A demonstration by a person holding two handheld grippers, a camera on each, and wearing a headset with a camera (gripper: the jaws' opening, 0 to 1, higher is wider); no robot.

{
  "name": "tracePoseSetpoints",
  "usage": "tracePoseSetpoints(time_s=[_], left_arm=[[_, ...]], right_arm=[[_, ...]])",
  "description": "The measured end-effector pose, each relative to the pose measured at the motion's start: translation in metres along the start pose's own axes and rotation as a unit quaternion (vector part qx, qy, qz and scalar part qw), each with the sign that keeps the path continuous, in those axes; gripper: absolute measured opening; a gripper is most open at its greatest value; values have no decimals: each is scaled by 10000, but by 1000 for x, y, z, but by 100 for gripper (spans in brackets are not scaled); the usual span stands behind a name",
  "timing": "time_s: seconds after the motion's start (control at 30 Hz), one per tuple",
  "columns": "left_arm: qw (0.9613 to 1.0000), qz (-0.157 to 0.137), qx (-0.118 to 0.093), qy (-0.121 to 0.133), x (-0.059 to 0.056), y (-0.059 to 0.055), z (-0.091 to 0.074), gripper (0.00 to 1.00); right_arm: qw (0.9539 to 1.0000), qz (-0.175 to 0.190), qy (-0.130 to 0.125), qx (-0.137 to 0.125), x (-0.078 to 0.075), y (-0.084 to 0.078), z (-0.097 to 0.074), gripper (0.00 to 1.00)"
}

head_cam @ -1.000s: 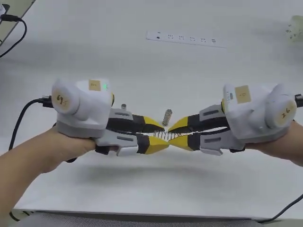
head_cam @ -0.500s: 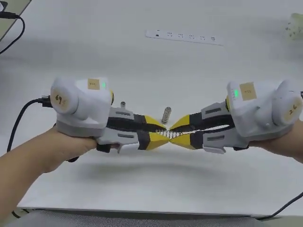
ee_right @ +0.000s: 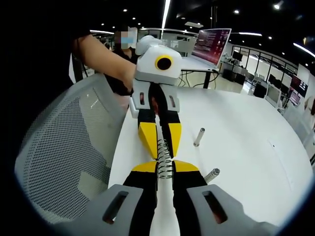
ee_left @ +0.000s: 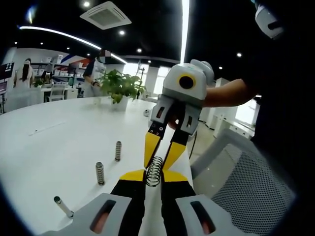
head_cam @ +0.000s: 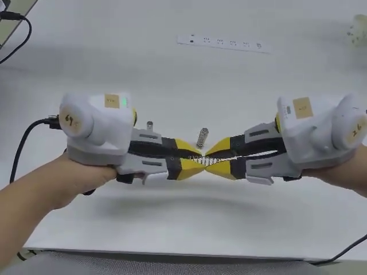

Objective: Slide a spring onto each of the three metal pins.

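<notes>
Spring, a thin silvery coil, stretches between left gripper and right gripper, each clenched on one end.

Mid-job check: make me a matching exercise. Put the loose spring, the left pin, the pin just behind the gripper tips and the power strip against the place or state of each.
Things:
1. loose spring
2. left pin
3. pin behind the tips
4. power strip

States:
A. lying at the far side of the table
B. upright, bare
C. pinched between the left hand-held gripper and the right hand-held gripper
D. upright, with a spring on it

Pairs: 1-C, 2-B, 3-D, 4-A
</notes>
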State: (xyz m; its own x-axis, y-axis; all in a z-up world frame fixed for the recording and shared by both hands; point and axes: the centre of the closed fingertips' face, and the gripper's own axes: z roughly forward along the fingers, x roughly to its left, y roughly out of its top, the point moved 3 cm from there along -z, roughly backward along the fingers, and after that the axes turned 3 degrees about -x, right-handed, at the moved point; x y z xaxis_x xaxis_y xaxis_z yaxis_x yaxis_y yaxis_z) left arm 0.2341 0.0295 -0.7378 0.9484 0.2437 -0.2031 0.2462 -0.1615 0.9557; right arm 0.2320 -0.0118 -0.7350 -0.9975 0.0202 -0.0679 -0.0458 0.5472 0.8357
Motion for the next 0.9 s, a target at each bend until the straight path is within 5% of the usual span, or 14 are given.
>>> tracePoseSetpoints(time_s=[0.9], left_arm=[[9999, -23, 31, -115, -2, 6, 2, 2]], right_arm=[[9999, 43, -86, 38, -1, 2, -5, 9]])
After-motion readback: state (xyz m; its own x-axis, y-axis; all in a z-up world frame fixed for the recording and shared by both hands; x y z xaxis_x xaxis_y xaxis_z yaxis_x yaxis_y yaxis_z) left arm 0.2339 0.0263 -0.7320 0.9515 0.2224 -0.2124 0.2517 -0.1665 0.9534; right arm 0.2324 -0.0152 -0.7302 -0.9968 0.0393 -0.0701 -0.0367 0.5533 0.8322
